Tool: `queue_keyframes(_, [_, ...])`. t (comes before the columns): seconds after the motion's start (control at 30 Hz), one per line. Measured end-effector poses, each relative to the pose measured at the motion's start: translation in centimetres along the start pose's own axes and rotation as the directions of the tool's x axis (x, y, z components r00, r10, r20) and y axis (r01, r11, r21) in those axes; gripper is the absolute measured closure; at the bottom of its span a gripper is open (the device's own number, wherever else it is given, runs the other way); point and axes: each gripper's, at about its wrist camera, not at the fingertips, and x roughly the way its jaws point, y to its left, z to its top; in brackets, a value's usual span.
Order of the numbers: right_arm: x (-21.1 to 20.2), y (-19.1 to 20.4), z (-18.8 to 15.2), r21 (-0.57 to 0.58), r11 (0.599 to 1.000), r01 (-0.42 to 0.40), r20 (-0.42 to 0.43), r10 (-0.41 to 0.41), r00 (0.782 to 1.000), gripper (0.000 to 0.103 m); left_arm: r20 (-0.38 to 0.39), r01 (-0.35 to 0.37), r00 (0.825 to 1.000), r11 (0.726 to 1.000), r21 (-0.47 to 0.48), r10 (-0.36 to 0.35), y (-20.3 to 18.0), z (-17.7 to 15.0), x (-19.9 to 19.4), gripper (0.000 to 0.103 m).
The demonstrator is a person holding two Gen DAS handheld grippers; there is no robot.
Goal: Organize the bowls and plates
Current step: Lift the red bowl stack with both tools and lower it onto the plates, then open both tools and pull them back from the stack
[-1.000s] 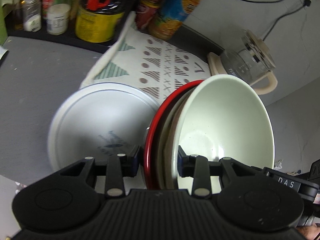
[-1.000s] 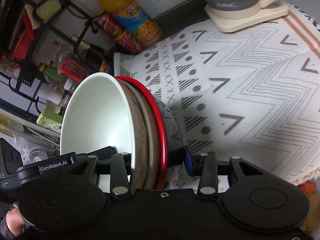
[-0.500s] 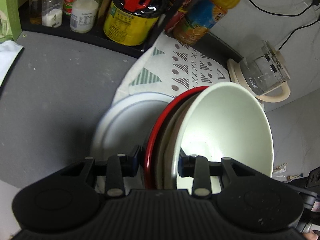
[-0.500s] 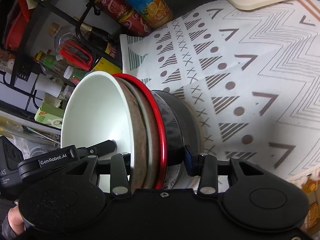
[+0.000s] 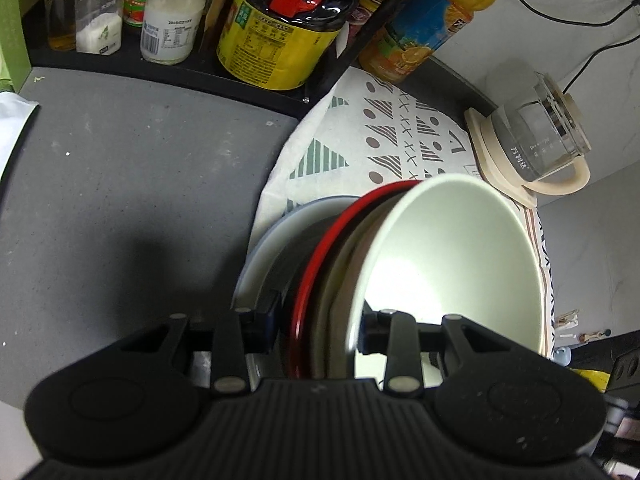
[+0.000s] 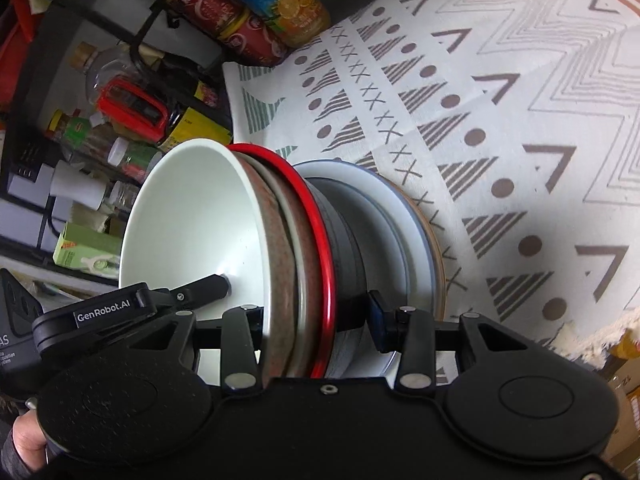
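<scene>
both grippers pinch one stack of bowls: left gripper at its 6 o'clock rim, right gripper opposite. the stack hangs over a white plate on the patterned cloth.

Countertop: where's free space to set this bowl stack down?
Free: grey counter left of the patterned cloth, and the cloth's open middle. Crowded: back shelf of bottles, kettle corner, white plate under the stack.
</scene>
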Motion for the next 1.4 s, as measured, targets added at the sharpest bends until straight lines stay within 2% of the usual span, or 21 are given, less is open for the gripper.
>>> queue_keyframes(0.07, [0.1, -0.1, -0.1, 0.015, 1.0, 0.01, 0.01, -0.011, 1.0, 0.063, -0.001, 0.011, 1.0, 1.0, 0.027, -0.011, -0.2, 0.2, 0.2, 0.069])
queue_keyframes(0.2, [0.4, -0.8, -0.5, 0.066, 0.997, 0.041, 0.019, -0.042, 0.999, 0.063, -0.028, 0.04, 0.999, 0.999, 0.008, -0.04, -0.1, 0.4, 0.9, 0.069])
queue_keyframes(0.5, [0.2, -1.1, -0.9, 0.094, 0.995, 0.029, 0.041, -0.033, 0.999, 0.057, -0.035, 0.079, 0.996, 0.997, -0.024, -0.08, 0.6, 0.6, 0.6, 0.069])
queue_keyframes(0.7, [-0.8, -0.8, -0.9, 0.068, 0.998, 0.002, 0.063, -0.007, 0.998, 0.055, -0.003, 0.025, 1.0, 1.0, 0.001, -0.025, 0.4, 0.3, -0.3, 0.067])
queue_keyframes(0.8, [-2.2, -0.6, -0.8, 0.056, 0.998, -0.021, 0.107, 0.015, 0.994, 0.049, 0.018, -0.004, 1.0, 1.0, 0.023, 0.003, 0.2, -0.1, -1.1, 0.061])
queue_keyframes(0.9, [-4.0, -0.1, -1.0, 0.007, 1.0, 0.008, 0.154, -0.009, 0.988, 0.049, 0.045, -0.044, 0.998, 0.999, 0.033, 0.042, -0.2, -0.5, -2.1, 0.054])
queue_keyframes(0.97, [-5.3, 0.2, -1.2, -0.032, 0.999, 0.022, 0.181, -0.016, 0.983, 0.045, 0.073, -0.066, 0.995, 0.997, 0.045, 0.062, -0.6, -0.9, -3.1, 0.046])
queue_keyframes(1.07, [-7.3, 0.5, -1.8, -0.085, 0.996, 0.027, 0.208, -0.009, 0.978, 0.035, 0.137, -0.106, 0.986, 0.992, 0.069, 0.096, -1.6, -1.6, -5.0, 0.038])
queue_keyframes(1.13, [-8.8, 0.7, -2.2, -0.116, 0.992, 0.044, 0.224, -0.017, 0.974, 0.023, 0.173, -0.106, 0.981, 0.991, 0.076, 0.092, -2.2, -2.2, -6.4, 0.031])
queue_keyframes(1.17, [-9.7, 0.8, -2.5, -0.134, 0.99, 0.052, 0.239, -0.019, 0.971, 0.021, 0.192, -0.109, 0.977, 0.991, 0.08, 0.092, -2.6, -2.5, -7.0, 0.029])
queue_keyframes(1.4, [-13.9, 0.2, -4.5, -0.201, 0.977, 0.068, 0.304, -0.004, 0.953, 0.011, 0.27, -0.14, 0.956, 0.986, 0.085, 0.113, -5.3, -5.4, -10.2, 0.023])
